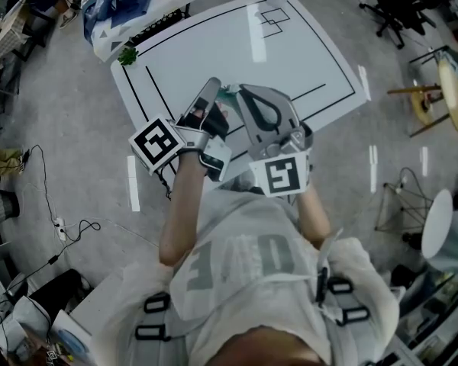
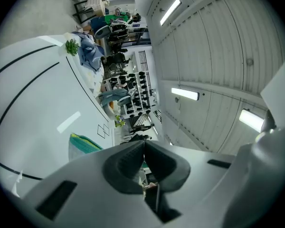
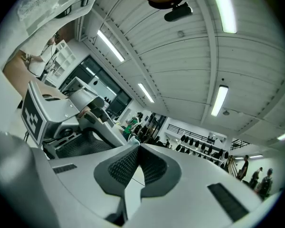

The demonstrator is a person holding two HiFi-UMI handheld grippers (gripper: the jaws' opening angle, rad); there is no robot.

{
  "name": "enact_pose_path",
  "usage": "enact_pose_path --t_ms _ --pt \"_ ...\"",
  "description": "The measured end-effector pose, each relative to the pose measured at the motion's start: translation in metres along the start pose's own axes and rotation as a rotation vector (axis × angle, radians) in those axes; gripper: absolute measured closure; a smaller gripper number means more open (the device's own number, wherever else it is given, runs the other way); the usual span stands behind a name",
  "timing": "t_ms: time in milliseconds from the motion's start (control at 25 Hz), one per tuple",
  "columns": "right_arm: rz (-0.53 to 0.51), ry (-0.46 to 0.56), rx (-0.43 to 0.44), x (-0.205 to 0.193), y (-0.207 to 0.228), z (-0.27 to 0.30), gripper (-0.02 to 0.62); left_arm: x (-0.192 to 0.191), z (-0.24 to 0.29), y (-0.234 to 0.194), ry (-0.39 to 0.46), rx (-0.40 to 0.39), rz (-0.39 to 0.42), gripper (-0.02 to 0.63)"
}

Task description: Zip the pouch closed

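Head view: pouch (image 1: 227, 92) above table (image 1: 290, 52), between tips of left gripper (image 1: 212, 85) and right gripper (image 1: 244, 91), both jaws pressed together. I fear thin fabric slipping under pull; neither pinch is confirmed.

Pouch (image 1: 227, 92) between left gripper (image 1: 211, 85) and right gripper (image 1: 246, 91), above table (image 1: 305, 59)

Grey floor (image 1: 61, 97), trailing cables (image 1: 46, 204); black-lined white table (image 1: 290, 59); office chairs (image 1: 397, 6); ribbed ceiling (image 2: 218, 42), strip lights (image 2: 185, 94).
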State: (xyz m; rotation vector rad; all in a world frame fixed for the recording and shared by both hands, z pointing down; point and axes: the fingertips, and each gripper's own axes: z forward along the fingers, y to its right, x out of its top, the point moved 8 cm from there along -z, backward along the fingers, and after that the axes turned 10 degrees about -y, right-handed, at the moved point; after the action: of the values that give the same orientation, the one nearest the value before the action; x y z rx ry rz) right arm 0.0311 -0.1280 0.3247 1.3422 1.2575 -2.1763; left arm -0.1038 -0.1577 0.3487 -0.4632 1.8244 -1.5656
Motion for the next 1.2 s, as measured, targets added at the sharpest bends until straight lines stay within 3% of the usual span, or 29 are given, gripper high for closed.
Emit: enact_pose_path --t_ms 200,840,1200 --pt "0.03 0.021 -0.016 0.001 0.007 -0.004 0.588 0.005 -0.009 -0.016 0.033 0.078 0.02 0.597" --pt "0.081 0.023 -0.066 0.002 0.016 -0.022 0.588 0.026 -0.038 -0.03 0.134 0.189 0.07 0.597" --pt "0.186 0.078 -0.132 -0.001 0.03 -0.03 0.588 0.036 -0.052 -0.034 0.185 0.233 0.092 0.597"
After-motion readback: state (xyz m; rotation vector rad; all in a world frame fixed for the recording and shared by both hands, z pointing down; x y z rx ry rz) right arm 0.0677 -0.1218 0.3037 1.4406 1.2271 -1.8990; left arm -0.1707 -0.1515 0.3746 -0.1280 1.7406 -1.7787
